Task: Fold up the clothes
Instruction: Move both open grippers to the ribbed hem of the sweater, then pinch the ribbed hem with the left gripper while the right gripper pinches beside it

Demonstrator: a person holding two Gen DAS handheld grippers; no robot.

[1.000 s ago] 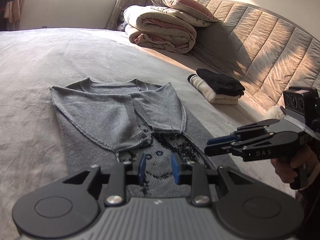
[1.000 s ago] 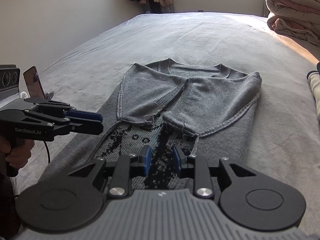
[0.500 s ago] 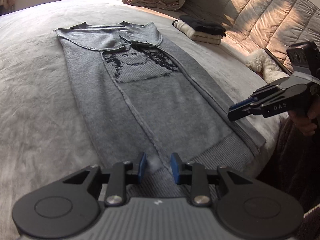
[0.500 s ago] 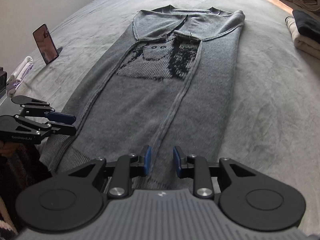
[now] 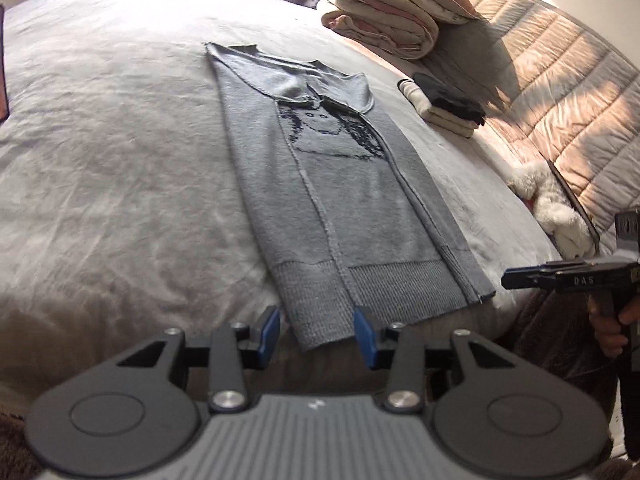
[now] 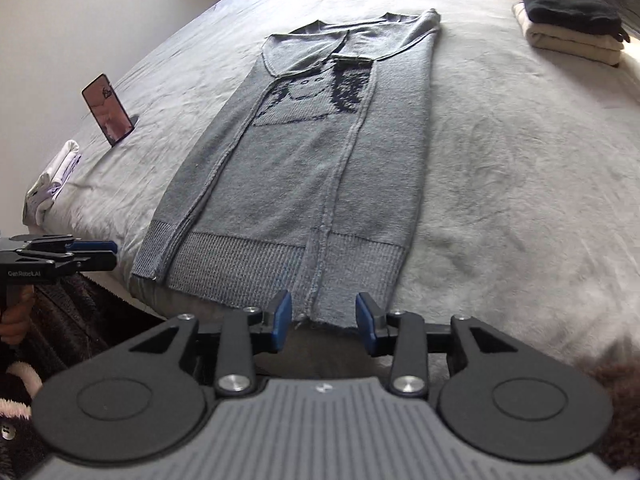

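A grey sweater (image 5: 344,208) (image 6: 312,168) with a dark knitted face lies lengthwise on the bed, its sides and sleeves folded in. Its ribbed hem (image 5: 360,288) (image 6: 280,264) reaches the near edge of the bed. My left gripper (image 5: 319,334) hovers at the hem's left corner. Its jaws are opening, and the corner lies between the blue pads (image 5: 272,330) without being pressed. My right gripper (image 6: 323,322) is over the hem's right part, jaws opening likewise, with the hem edge between them untouched. Each gripper also shows side-on in the other's view, the right gripper (image 5: 516,278) and the left gripper (image 6: 104,254).
Folded black and cream clothes (image 5: 444,104) (image 6: 572,28) are stacked to the sweater's right. A folded duvet (image 5: 384,24) lies by the quilted headboard (image 5: 560,80). A white plush toy (image 5: 560,208), a propped phone (image 6: 108,114) and a white cloth (image 6: 52,176) sit at the bed's sides.
Both grippers have drawn back from the folded sleeves near the collar to the hem at the bed's near edge. Their jaws stand wider than before.
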